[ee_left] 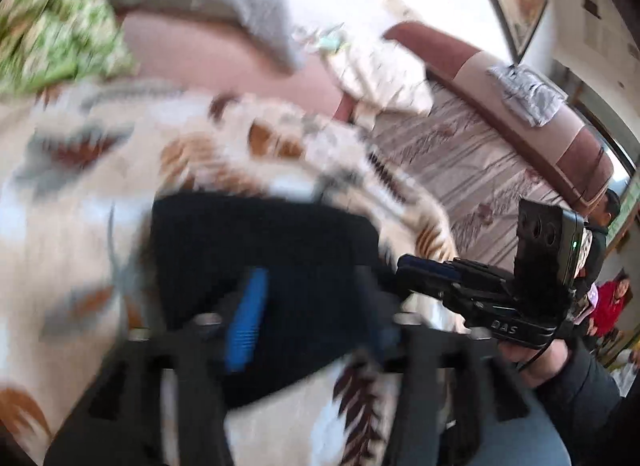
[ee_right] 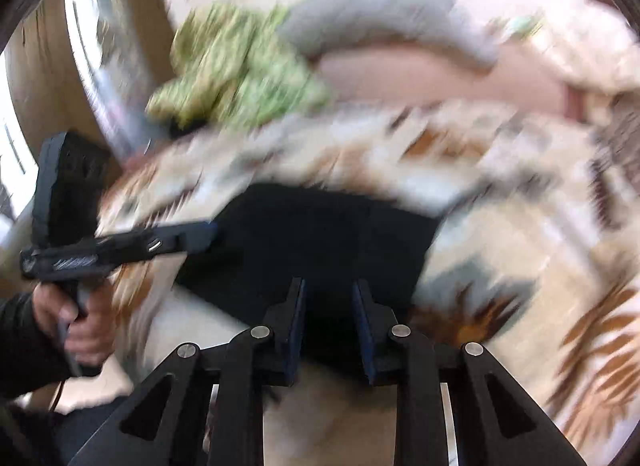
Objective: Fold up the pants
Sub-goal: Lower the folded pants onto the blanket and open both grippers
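Right wrist view: black pants (ee_right: 316,234) on patterned blanket (ee_right: 520,234), straight ahead at twelve o'clock of right gripper (ee_right: 329,318), jaws parted over near hem. Left gripper (ee_right: 208,236) at nine o'clock (grip unclear, blurred), touching side edge.

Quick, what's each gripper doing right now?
Left gripper: open, over the black pants.
Right gripper: open, fingers apart over the pants.
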Motion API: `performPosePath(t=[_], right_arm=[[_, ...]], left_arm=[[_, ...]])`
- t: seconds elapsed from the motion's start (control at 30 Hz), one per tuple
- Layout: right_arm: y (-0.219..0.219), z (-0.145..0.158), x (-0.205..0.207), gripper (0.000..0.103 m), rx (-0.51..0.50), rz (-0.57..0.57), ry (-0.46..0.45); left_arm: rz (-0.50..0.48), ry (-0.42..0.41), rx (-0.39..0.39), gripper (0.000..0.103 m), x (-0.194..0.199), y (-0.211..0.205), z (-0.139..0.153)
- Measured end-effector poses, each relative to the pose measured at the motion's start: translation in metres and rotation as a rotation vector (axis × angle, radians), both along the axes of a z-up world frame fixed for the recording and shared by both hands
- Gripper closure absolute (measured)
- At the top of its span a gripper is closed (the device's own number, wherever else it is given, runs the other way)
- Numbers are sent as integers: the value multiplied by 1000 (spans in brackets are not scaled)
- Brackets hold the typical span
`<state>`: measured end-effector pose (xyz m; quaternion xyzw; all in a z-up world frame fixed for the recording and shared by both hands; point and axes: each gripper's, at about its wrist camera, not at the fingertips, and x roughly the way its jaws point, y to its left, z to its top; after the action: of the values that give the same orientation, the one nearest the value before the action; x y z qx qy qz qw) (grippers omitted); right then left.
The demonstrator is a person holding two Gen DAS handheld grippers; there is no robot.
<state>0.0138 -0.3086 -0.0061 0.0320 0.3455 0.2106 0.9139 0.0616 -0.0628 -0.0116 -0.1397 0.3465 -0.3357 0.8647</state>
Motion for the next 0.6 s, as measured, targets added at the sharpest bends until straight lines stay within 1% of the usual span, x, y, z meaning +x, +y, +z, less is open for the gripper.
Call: performPosePath(t=[0.03,0.07,0.13,0.17,0.2,0.23,0.27,0.3,0.33,0.37,0.43,0.5,0.53,0.6], right_arm=[[-3,5,3,78,-5,-51,-48],[-3,7,8,77,-16,-90,-78],[4,9,20,78,-42,-139,-133],[7,7,26,78,-35,-141,-139],[10,5,35,78,-30,-142,-125],[14,-5,48,79,-29,-138,-70],[18,-16,59,81,-39,-135,-9],[21,-31,70,81,-72,-141,72],[21,-49,78,81,-90,-160,148],[18,-48,79,81,-58,-171,144],[9,-50,81,80,18,-185,181],[7,-51,81,79,33,-175,184],[7,-51,81,79,34,-172,182],[2,-49,78,78,65,-178,184]], left_arm=[[15,-16,-1,47,7,-2,5],[47,-21,7,47,17,-4,8],[96,-1,26,47,34,-7,4],[116,21,48,47,43,-9,-2],[125,59,68,47,53,-12,-12],[126,118,85,47,62,-14,-26],[136,182,114,52,69,-16,-43],[143,180,115,52,70,-16,-51],[142,164,117,52,67,-17,-51],[147,151,125,52,65,-18,-52],[152,140,119,52,64,-17,-54],[159,118,137,52,62,-19,-57],[164,102,157,52,60,-24,-56],[168,83,201,51,59,-31,-52]])
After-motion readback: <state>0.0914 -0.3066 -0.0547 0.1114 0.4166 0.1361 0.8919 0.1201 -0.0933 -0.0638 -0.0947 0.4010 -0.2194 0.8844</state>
